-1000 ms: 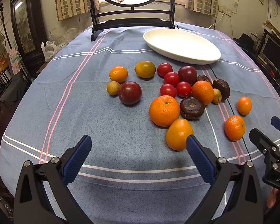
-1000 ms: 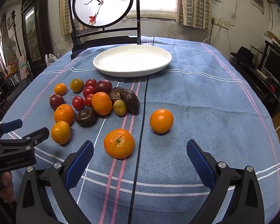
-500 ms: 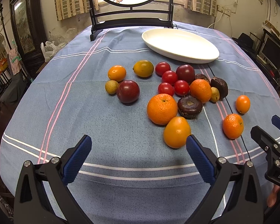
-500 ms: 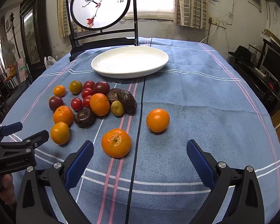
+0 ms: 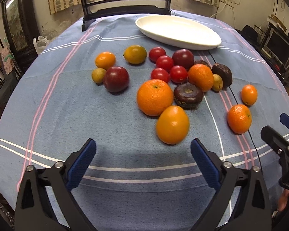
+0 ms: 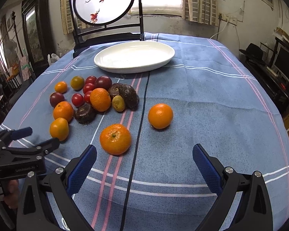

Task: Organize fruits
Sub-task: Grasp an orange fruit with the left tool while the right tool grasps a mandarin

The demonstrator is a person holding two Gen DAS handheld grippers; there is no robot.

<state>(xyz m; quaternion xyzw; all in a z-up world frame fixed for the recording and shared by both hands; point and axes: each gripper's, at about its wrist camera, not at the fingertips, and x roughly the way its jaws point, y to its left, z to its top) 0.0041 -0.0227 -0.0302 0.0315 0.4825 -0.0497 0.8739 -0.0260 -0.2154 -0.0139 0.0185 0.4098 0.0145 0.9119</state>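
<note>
Both grippers hover over the blue striped tabletop and nothing is lifted yet: this reads as the opening step, lining up on a first fruit. The left gripper has its blue-padded fingers spread wide but closing, with only bare cloth between them. Just ahead of its right-hand finger, a shade outside the gap, sits the smooth egg-shaped orange fruit, touching the big dimpled round orange behind it. Further ahead lies the rest of the pile: red cherry tomatoes, dark red plums, and wrinkled brown fruits.

The right gripper holds its fingers wide apart, empty. A stem-up round mandarin sits just ahead of its left-hand finger, and a smoother orange fruit lies further ahead, near the middle of the gap.

The empty white oval ceramic dish waits well beyond every fruit, at the far end of the tabletop, the likely destination.

For the left gripper, my call is that it needs to shift towards its right-hand side and forward so the egg-shaped fruit sits between the pads before it closes. Closing where it stands would probably catch air, or knock the fruit into the orange. A smooth, round skin like that looks liable to slip, so a centred squeeze matters.
</note>
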